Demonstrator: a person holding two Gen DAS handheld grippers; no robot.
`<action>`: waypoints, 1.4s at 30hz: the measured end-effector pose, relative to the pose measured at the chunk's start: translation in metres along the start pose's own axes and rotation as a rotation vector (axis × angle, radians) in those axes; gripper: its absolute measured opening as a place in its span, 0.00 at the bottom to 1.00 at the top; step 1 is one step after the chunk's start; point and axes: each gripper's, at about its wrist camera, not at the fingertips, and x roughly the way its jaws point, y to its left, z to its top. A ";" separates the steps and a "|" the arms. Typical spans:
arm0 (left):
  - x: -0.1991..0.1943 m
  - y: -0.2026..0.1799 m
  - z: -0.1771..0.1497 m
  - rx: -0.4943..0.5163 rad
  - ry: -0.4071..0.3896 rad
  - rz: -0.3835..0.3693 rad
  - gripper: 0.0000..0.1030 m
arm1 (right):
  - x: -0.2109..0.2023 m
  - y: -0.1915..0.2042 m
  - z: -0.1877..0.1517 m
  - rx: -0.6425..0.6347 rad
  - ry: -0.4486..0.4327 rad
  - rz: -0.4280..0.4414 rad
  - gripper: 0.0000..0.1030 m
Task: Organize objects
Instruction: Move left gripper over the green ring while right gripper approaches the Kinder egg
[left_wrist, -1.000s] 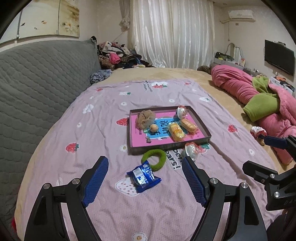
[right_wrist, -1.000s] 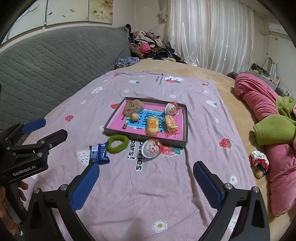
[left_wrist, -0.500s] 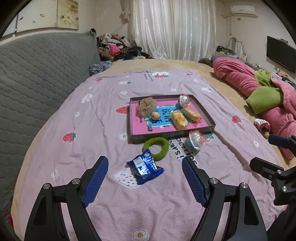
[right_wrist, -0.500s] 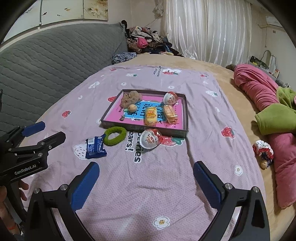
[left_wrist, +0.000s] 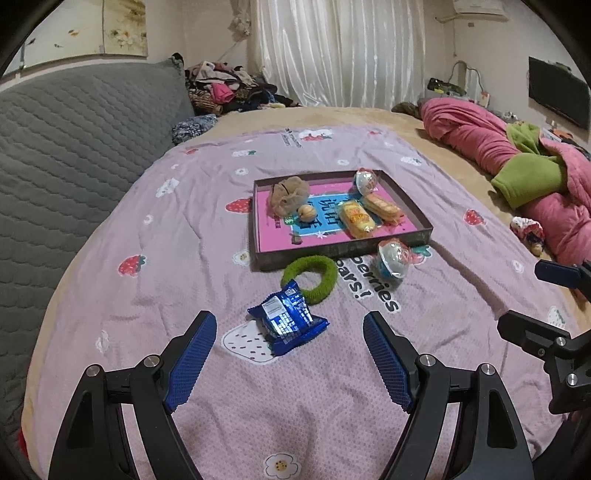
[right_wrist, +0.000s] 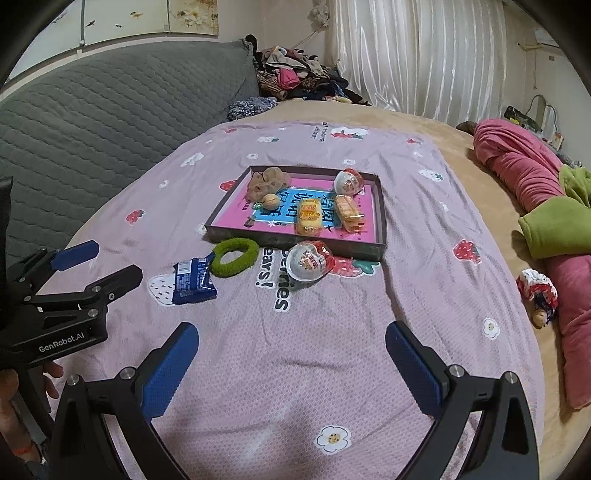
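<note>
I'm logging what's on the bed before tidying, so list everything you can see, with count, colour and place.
tray: one, dark rim, pink inside, middle of the blanket
snack cakes: two, yellow, in the tray
toy eggs: two, clear and red; one in the tray's far corner, one just outside its near rim
walnut: one, tan, in the tray
scrunchie: one, beige, in the tray
hair ring: one, green, in front of the tray
snack packet: one, blue, nearest
blanket: one, lilac, strawberry print
quilt: pink and green, right side
left hand-held gripper: open, empty
right hand-held gripper: open, empty
</note>
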 end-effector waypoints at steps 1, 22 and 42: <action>0.002 0.000 0.000 0.000 0.003 -0.001 0.80 | 0.002 -0.001 0.000 0.002 0.004 0.000 0.99; 0.099 0.013 0.023 -0.016 0.107 -0.021 0.80 | 0.079 -0.010 0.028 0.028 0.065 0.000 0.99; 0.202 0.023 0.048 -0.022 0.227 -0.065 0.80 | 0.163 -0.029 0.044 0.106 0.133 -0.004 0.99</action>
